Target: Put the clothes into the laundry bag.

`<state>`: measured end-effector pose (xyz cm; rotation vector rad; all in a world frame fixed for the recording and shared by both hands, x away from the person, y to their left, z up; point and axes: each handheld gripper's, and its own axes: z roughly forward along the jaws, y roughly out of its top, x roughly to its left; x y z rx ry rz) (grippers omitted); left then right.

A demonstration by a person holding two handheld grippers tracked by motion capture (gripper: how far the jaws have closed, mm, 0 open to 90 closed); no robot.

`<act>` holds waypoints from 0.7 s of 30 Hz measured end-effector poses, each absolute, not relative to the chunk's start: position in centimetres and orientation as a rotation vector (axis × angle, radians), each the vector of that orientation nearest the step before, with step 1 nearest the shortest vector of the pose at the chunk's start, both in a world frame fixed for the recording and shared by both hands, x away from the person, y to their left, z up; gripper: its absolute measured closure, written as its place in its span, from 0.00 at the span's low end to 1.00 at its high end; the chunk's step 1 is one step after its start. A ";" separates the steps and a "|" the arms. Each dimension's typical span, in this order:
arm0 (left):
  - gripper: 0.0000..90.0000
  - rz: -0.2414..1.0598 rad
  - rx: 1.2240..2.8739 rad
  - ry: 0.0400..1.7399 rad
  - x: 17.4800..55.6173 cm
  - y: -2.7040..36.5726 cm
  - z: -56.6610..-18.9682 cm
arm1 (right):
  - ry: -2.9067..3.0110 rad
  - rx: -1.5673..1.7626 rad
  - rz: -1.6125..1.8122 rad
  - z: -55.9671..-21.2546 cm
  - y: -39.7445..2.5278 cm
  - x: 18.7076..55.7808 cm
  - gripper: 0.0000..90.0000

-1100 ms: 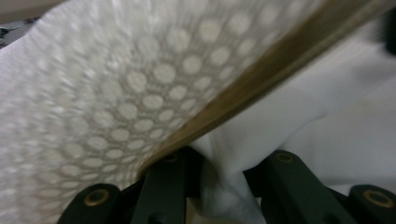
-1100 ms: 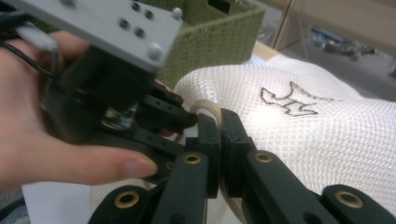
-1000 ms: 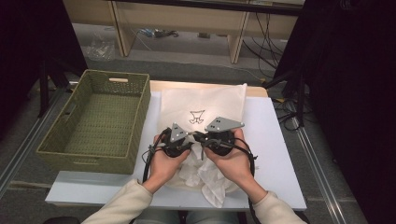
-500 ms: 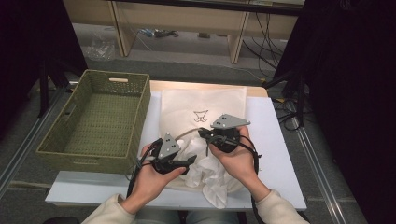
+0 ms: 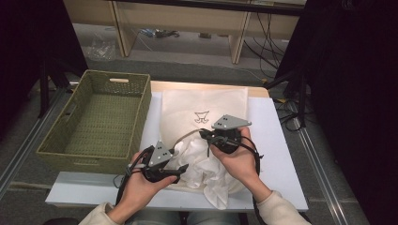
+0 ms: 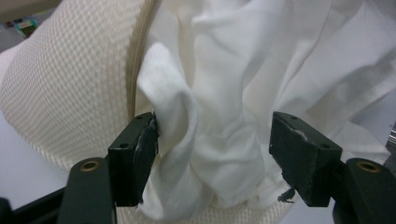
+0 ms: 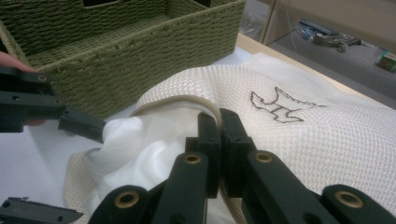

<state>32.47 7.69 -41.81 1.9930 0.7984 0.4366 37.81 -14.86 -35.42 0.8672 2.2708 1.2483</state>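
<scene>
A cream woven bag (image 5: pixel 206 104) with a dark stitched emblem (image 7: pixel 276 107) lies flat on the white table (image 5: pixel 274 140). A crumpled white cloth (image 5: pixel 206 176) spills from its near opening. My right gripper (image 7: pixel 219 140) is shut on the bag's tan piped rim (image 7: pixel 187 100) and holds it slightly raised; in the high view that gripper (image 5: pixel 203 135) sits over the opening. My left gripper (image 6: pixel 217 156) is open, its jaws standing either side of a bunched fold of the cloth (image 6: pixel 219 116), the left pad touching it. From above, the left gripper (image 5: pixel 179 162) is at the cloth's left edge.
A green woven basket (image 5: pixel 94 160) stands empty at the table's left, close beside the bag, and it rises behind the bag in the right gripper view (image 7: pixel 140 46). Beyond the table are wooden shelving and cables on the floor (image 5: pixel 263 28).
My left gripper has drawn away from the right one, down and to the left, toward the near table edge. The right gripper stays on the bag's rim.
</scene>
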 end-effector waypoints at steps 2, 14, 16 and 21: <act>0.38 0.423 2.010 0.790 32.6 7.8 -42.1 | 2.273 0.853 1.247 -35.4 -14.8 37.9 0.99; 0.93 0.293 2.030 0.817 35.1 4.9 -44.1 | 2.289 0.850 1.237 -35.8 -14.3 37.7 0.99; 0.95 0.259 1.999 0.842 35.5 4.6 -44.0 | 2.283 0.848 1.239 -35.9 -14.2 37.7 0.99; 0.96 0.263 1.912 0.877 36.5 3.7 -43.3 | 2.283 0.848 1.239 -35.8 -14.1 37.6 0.99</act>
